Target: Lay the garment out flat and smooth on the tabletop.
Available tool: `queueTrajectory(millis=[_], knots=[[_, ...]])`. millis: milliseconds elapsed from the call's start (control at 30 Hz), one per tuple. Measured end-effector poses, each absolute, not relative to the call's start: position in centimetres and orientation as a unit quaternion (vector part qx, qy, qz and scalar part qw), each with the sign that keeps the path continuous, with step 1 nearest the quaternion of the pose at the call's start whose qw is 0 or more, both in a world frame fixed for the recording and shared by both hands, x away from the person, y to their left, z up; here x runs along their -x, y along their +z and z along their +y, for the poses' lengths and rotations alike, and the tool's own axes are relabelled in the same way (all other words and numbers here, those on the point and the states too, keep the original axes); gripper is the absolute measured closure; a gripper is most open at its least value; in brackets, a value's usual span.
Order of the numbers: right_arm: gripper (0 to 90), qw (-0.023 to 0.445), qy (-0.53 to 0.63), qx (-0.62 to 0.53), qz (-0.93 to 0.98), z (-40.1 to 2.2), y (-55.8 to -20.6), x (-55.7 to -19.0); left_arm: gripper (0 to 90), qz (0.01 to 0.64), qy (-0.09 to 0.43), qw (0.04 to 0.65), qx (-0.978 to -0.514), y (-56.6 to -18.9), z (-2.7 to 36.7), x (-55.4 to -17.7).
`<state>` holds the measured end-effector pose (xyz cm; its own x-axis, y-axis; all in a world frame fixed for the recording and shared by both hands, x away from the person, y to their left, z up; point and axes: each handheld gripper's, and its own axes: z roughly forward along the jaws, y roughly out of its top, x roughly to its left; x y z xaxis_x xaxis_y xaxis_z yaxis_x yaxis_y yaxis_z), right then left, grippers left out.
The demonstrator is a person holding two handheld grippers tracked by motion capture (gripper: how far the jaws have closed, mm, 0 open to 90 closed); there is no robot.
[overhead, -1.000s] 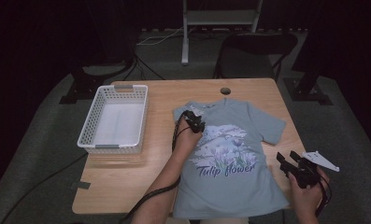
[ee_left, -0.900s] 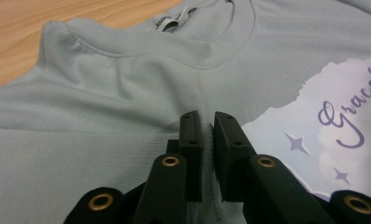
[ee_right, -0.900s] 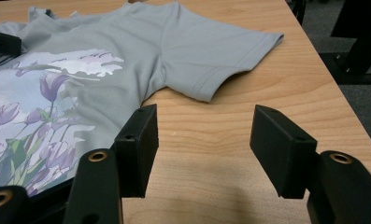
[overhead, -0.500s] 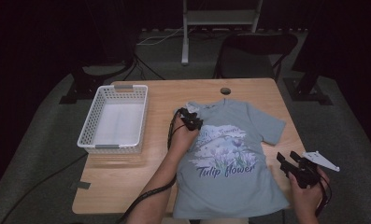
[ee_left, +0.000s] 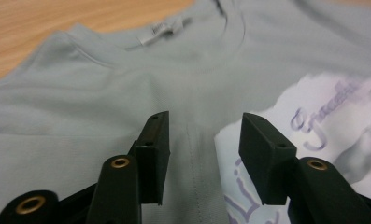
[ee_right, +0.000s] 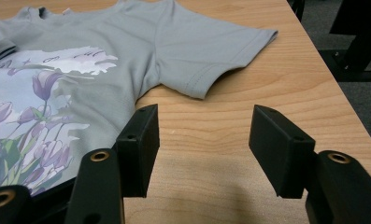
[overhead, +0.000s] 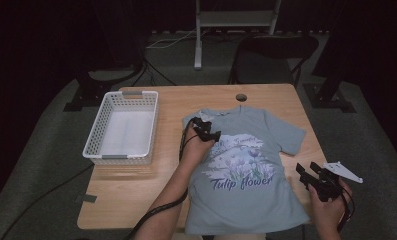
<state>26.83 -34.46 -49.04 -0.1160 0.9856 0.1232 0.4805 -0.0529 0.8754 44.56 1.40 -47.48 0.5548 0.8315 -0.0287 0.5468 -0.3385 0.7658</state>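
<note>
A pale grey-blue T-shirt with a tulip print lies flat, front up, on the wooden table. My left gripper hovers over its upper chest, pointing at the collar. Its jaws have just been opening and stand apart with nothing between them; a faint crease runs in the T-shirt below. My right gripper is held open near the table's right edge, beside the shirt's hem side. In the right gripper view its jaws frame bare wood, just short of the T-shirt's sleeve.
A white plastic basket stands on the left part of the table. A round cable hole sits near the far edge. Behind the table are a dark chair and a stand. The table's right edge is close to my right gripper.
The left gripper's jaws have spread apart over the shirt's chest; the hand has hardly shifted. The right gripper has stayed where it was.
</note>
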Motion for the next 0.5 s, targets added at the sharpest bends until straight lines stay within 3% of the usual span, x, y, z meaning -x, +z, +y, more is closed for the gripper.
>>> queueTrajectory(millis=[100, 267, 433, 500], knots=[[42.3, 0.300, 0.419, -0.593, 0.618, -34.5, -49.0, -26.8, 53.5, 0.422, 0.211, 0.340, -0.814, -48.1, 0.8, -44.9], [42.5, 0.301, 0.420, -0.591, 0.620, -34.5, -49.0, -26.8, 61.2, 0.424, 0.211, 0.346, -0.810, -48.3, 1.0, -45.1], [42.9, 0.301, 0.418, -0.592, 0.620, -34.4, -49.0, -26.8, 82.5, 0.431, 0.195, 0.351, -0.808, -47.8, 2.2, -45.1], [43.0, 0.300, 0.417, -0.593, 0.619, -34.4, -49.0, -26.8, 84.1, 0.430, 0.196, 0.353, -0.807, -47.7, 2.4, -45.0]])
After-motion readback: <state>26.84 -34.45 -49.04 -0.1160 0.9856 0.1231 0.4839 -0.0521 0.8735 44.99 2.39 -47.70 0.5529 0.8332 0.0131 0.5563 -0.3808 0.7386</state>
